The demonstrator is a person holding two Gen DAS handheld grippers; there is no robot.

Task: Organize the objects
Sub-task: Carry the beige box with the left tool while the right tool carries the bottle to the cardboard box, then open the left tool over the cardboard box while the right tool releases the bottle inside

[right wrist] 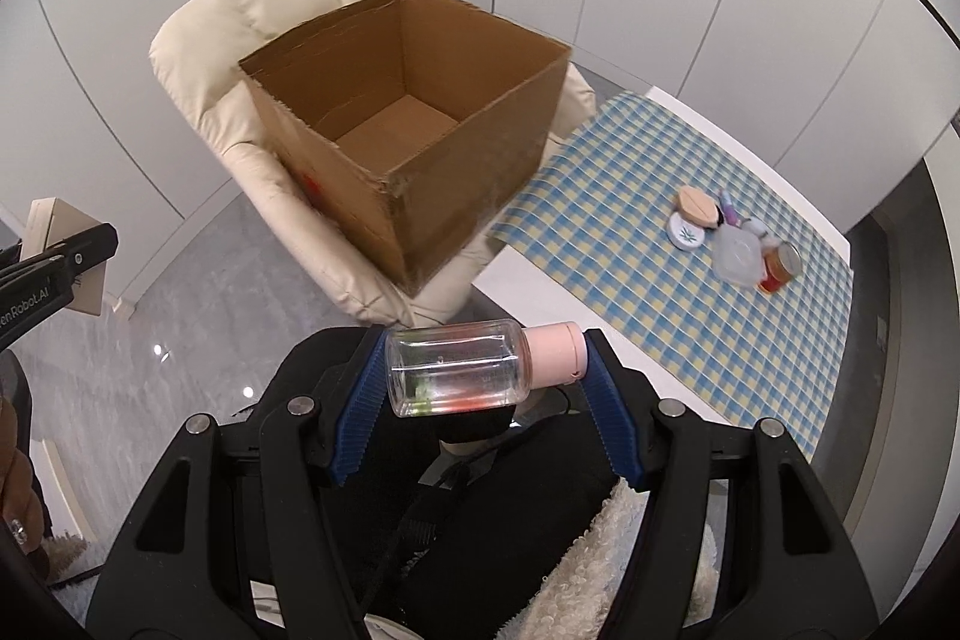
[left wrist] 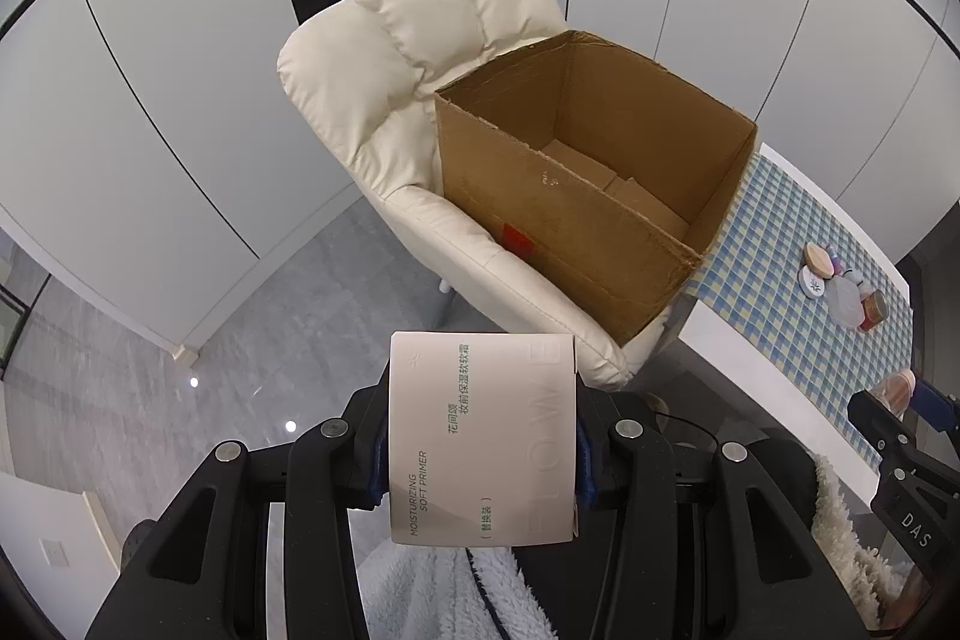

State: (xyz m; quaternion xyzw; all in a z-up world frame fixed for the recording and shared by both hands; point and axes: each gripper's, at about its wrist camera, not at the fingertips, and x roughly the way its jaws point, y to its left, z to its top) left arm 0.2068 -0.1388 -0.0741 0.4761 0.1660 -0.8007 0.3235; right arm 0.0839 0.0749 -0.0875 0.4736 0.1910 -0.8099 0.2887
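Left fingers [left wrist: 483,451] clamped across the flat sides of a pale primer carton [left wrist: 483,436], printed face up, gripped on its narrow width to keep it from twisting. Right fingers [right wrist: 486,370] pinching a clear bottle [right wrist: 459,370] end to end, base against one pad, pink cap [right wrist: 555,355] against the other, lying level. Beyond both, an open cardboard box [right wrist: 474,196] on a cream chair [left wrist: 384,100], likely the drop point. Remaining small jars [right wrist: 735,241] clustered on the checkered bench [right wrist: 630,280], well apart.
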